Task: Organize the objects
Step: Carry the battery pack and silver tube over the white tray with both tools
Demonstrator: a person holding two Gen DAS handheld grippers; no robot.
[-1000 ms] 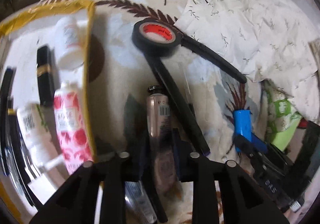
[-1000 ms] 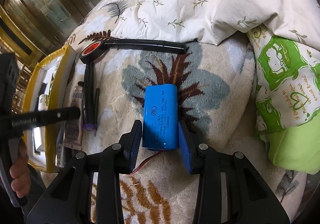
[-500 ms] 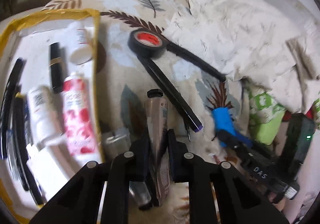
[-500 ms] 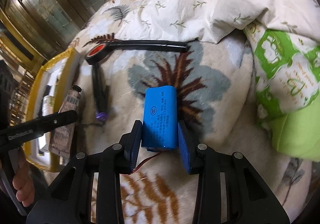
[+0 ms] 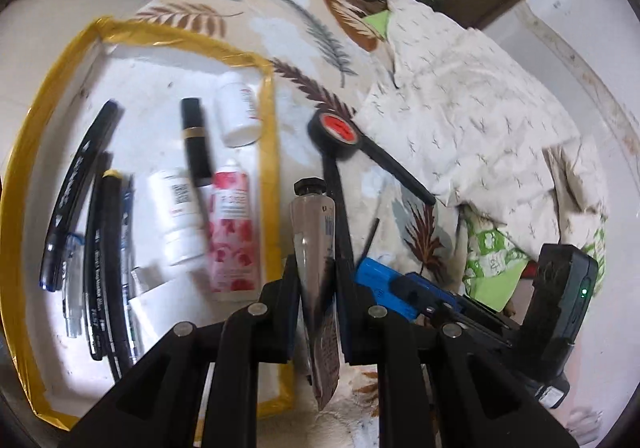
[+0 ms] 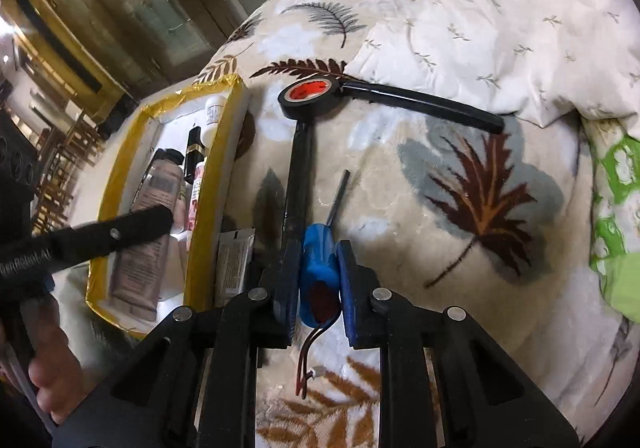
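My left gripper (image 5: 318, 284) is shut on a beige cream tube (image 5: 314, 232) with a black cap and holds it lifted beside the yellow-rimmed white tray (image 5: 268, 175). The tube also shows in the right wrist view (image 6: 154, 199), held over the tray (image 6: 218, 151). My right gripper (image 6: 318, 272) is shut on a blue battery pack (image 6: 318, 268) with red and black wires, lifted off the blanket. The battery pack also shows in the left wrist view (image 5: 376, 284).
The tray holds pens (image 5: 80, 183), a lipstick (image 5: 194, 139), white bottles (image 5: 238, 113) and a rose-print tube (image 5: 232, 228). On the leaf-print blanket lie a black tape roll (image 6: 310, 95), two black sticks (image 6: 420, 101), a thin rod (image 6: 338, 195) and a sachet (image 6: 234, 252). A crumpled quilt (image 6: 500, 19) lies right.
My left gripper has closed on the cream tube and lifted it toward the tray. My right gripper has closed on the blue battery pack, raised it and carried it left.
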